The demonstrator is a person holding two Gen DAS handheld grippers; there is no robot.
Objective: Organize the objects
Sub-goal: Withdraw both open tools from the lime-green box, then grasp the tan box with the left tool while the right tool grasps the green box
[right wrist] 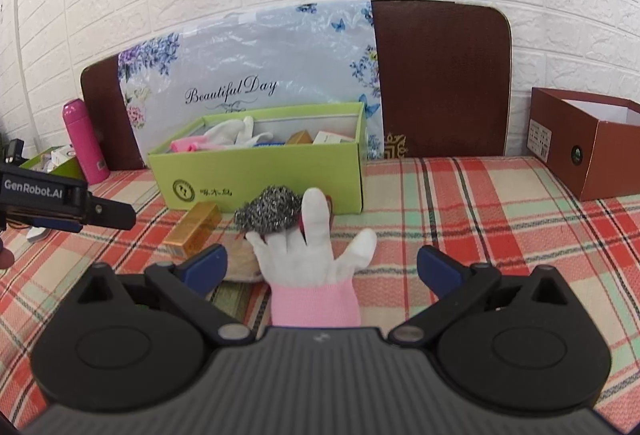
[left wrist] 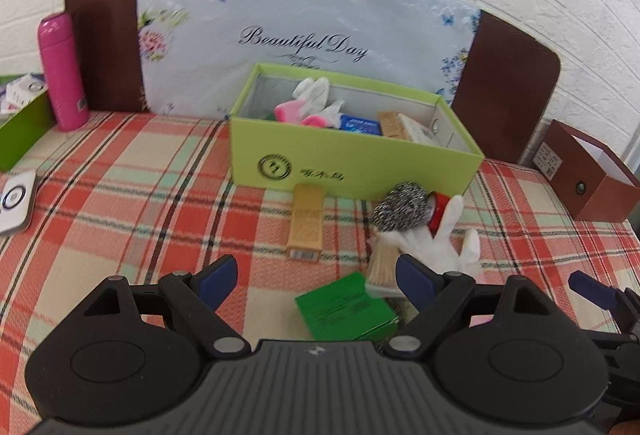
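A lime green box (left wrist: 352, 151) (right wrist: 260, 171) stands open on the plaid cloth, holding gloves and small packets. In front of it lie a gold box (left wrist: 307, 223) (right wrist: 194, 229), a steel scrubber (left wrist: 402, 209) (right wrist: 268, 211), a red tape roll (left wrist: 438, 211) and a white glove (left wrist: 444, 241) (right wrist: 308, 259) with a pink cuff. My left gripper (left wrist: 316, 275) is open above a dark green box (left wrist: 348, 311) and a toothpick bundle (left wrist: 384, 267), touching neither. My right gripper (right wrist: 323, 267) is open, the glove lying between its fingers with wide gaps on both sides.
A pink bottle (left wrist: 62, 71) (right wrist: 84, 143) and a green tray (left wrist: 22, 131) stand at the back left. A brown box (left wrist: 588, 175) (right wrist: 588, 143) sits open at the right. A white device (left wrist: 14, 203) lies at the left edge. A floral board (left wrist: 304, 35) leans on the wall.
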